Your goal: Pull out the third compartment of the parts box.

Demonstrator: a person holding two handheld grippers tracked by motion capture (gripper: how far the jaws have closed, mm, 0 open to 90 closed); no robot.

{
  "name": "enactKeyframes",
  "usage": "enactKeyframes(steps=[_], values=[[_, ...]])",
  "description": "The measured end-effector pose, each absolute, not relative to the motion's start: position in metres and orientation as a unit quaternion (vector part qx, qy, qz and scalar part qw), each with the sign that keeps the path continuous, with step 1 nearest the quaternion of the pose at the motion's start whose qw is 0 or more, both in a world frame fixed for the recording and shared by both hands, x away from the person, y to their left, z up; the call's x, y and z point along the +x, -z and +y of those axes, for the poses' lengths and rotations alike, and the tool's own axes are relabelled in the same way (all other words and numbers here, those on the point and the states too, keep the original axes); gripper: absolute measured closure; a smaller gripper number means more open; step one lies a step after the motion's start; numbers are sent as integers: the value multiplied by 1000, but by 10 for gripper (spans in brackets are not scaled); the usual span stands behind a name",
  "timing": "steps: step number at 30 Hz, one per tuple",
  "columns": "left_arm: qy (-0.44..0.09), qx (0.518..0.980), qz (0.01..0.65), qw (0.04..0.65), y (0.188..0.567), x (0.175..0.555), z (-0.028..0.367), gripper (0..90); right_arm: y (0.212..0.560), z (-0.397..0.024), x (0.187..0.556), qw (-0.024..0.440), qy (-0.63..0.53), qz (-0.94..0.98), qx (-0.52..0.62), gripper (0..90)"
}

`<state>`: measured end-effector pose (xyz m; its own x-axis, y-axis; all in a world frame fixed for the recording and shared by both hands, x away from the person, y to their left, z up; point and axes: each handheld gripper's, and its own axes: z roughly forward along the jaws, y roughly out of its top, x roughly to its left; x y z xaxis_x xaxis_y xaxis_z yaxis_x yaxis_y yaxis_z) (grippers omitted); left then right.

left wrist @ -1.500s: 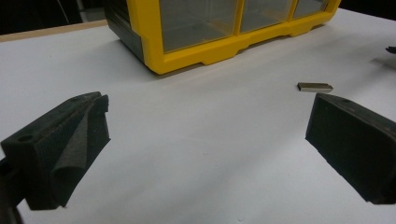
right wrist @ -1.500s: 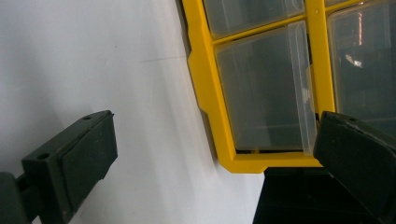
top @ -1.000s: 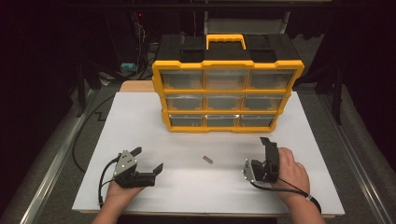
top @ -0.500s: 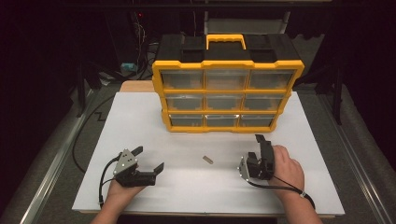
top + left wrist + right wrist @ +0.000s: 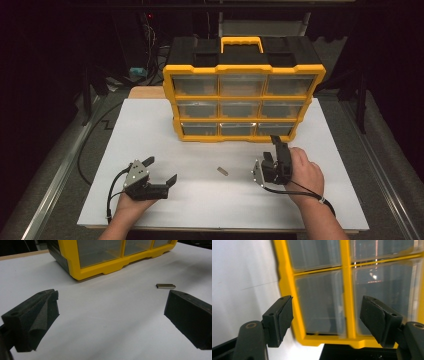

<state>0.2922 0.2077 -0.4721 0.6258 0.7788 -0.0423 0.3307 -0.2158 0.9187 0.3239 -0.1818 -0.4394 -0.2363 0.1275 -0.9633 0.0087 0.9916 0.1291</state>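
A yellow and black drawer organiser point(image 5: 243, 90) stands at the back of the white table point(image 5: 150, 125), its clear drawers facing me. A small metal piece point(image 5: 222, 171) lies on the table between my hands. My left gripper point(image 5: 160, 170) rests at the front left, open and empty; its own view has the metal piece point(image 5: 165, 286) just beyond the right jaw. My right gripper point(image 5: 272, 149), rolled on its side, points at the organiser's lower right drawers point(image 5: 322, 302). Its jaws have just been closing partway, they stand open, and nothing is between them point(image 5: 327, 307).
A black cable point(image 5: 95, 140) curls off the table's left edge. Metal rails point(image 5: 55, 175) run along both sides of the table. Dark equipment and wires sit behind the organiser. Bare white surface lies in front of the organiser point(image 5: 100, 267).
My right hand has moved forward and slightly left toward the organiser's lower right corner, lifting a little. The left gripper and the metal piece have stayed put.
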Motion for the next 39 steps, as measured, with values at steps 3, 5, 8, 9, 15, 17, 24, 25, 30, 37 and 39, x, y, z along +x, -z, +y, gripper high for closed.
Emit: enactKeyframes(steps=[3,5,8,9,15,17,24,25,30,37,39], values=[[-219,747,376,503,473,293,209,8,428,-180,326,626,-48,778,40,294],[-219,746,376,504,472,293,208,8,423,-180,327,631,-50,773,40,304],[-220,746,371,508,472,293,208,8,415,-180,328,636,-47,769,35,309],[-220,746,371,508,472,293,208,8,415,-180,328,636,-47,769,35,309],[-220,747,370,507,472,292,207,8,394,-180,332,653,-46,755,35,320],[-220,749,369,505,472,292,208,8,388,-180,335,658,-49,751,33,325],[-219,750,365,505,472,292,208,8,366,-180,341,670,-48,740,33,353],[-219,749,365,507,472,292,208,8,364,-180,342,672,-49,738,32,358],[-218,748,366,509,472,291,208,8,354,-180,345,682,-47,728,38,382],[-217,751,362,508,473,291,206,8,336,-182,352,706,-41,706,39,450],[-217,750,363,509,472,291,207,8,332,-183,352,711,-40,701,43,467]])
